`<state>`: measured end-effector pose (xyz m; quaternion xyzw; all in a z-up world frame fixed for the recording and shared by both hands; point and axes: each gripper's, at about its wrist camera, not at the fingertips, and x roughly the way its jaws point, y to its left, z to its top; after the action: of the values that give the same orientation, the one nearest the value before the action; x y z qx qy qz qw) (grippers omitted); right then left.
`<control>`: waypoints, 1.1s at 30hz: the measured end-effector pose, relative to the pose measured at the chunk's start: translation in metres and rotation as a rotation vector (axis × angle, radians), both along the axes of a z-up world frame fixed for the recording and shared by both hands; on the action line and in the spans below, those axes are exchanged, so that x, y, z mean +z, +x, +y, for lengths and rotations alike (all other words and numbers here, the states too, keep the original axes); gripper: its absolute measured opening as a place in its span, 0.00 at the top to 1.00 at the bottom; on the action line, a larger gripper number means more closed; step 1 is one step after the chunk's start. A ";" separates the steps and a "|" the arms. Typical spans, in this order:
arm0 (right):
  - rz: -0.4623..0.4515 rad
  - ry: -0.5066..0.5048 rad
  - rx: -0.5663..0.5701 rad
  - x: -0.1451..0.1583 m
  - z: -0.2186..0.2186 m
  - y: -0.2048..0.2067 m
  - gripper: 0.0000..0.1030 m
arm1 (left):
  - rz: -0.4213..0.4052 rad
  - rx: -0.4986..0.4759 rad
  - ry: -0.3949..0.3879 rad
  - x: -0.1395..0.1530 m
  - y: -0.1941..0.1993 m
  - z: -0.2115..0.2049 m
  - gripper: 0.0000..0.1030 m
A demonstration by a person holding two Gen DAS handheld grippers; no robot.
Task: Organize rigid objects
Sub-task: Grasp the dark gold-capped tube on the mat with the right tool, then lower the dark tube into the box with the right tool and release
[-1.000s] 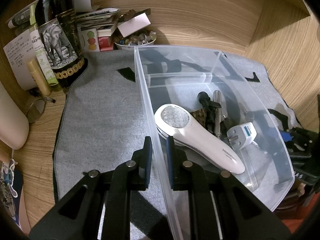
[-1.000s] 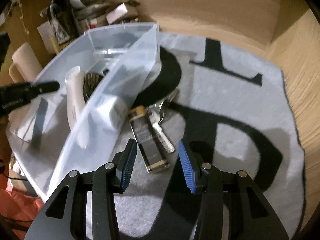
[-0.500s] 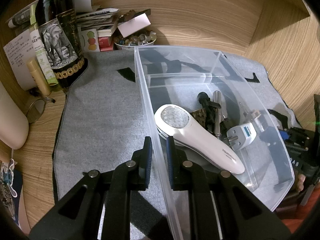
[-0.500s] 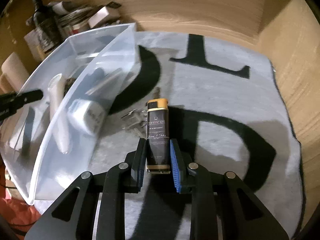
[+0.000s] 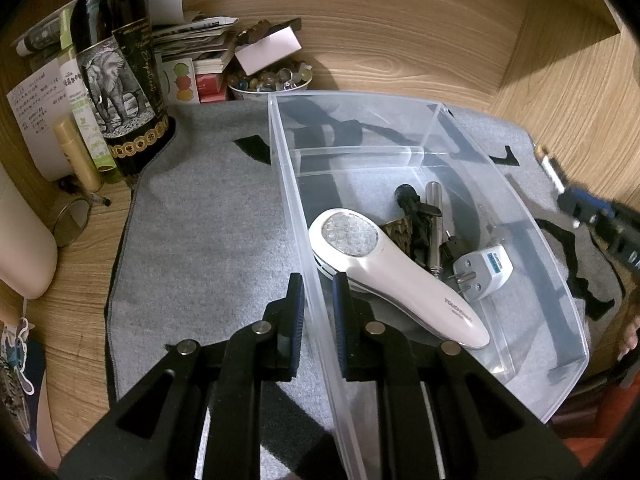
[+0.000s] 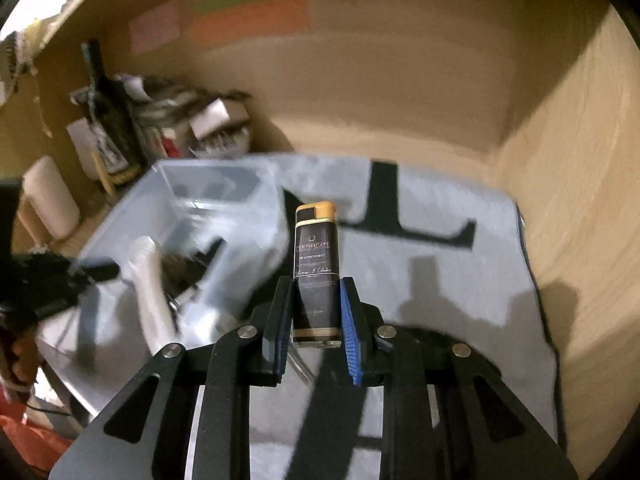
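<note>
In the right wrist view, the right gripper [image 6: 314, 322] is clamping a black lighter [image 6: 317, 272] between its blue-padded fingers, low in the centre of the frame. The lighter is standing upright in the grip — a slim dark body with white script on its label, a gold band near its base and a tan cap at the top. It is hanging above the grey mat [image 6: 440, 280], with nothing touching it but the pads. To the left of it, blurred, the clear plastic bin [image 6: 224, 216] is sitting on the mat.

In the left wrist view, the left gripper [image 5: 318, 308] is pinching the bin's near-left wall [image 5: 296, 216] at lower centre, one finger outside and one inside. Just beyond the inner finger, a white handheld device [image 5: 384, 272] is lying diagonally in the bin, with a white plug adapter [image 5: 482, 270] to its right and a silver cylinder [image 5: 434, 224] behind it. Further off, at upper left, a dark bottle with an elephant label [image 5: 116, 72] is standing at the mat's corner.
</note>
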<state>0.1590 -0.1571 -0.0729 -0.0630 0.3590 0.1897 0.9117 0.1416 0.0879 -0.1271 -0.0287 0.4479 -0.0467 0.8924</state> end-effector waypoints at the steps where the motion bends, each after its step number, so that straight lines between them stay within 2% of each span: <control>1: -0.016 0.002 0.014 0.004 0.004 -0.001 0.80 | 0.000 0.000 0.000 0.000 0.000 0.000 0.87; 9: -0.068 0.021 0.131 0.019 0.041 -0.002 0.80 | 0.000 0.000 -0.002 0.000 0.000 0.000 0.87; 16: -0.014 0.026 0.224 0.005 0.075 0.003 0.80 | 0.000 -0.001 -0.001 0.000 0.000 0.000 0.87; 24: 0.093 -0.083 0.321 -0.024 0.107 0.004 0.79 | -0.001 0.000 -0.005 0.000 0.001 0.000 0.87; 28: 0.138 -0.090 0.339 -0.031 0.111 0.006 0.79 | -0.001 0.001 -0.011 0.000 0.001 0.000 0.87; 33: 0.114 -0.069 0.316 -0.020 0.101 0.002 0.76 | 0.000 0.001 -0.010 0.000 0.001 0.000 0.87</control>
<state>0.1610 -0.0564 -0.0929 -0.1390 0.4020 0.3217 0.8459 0.1426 0.0880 -0.1266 -0.0333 0.4475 -0.0487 0.8923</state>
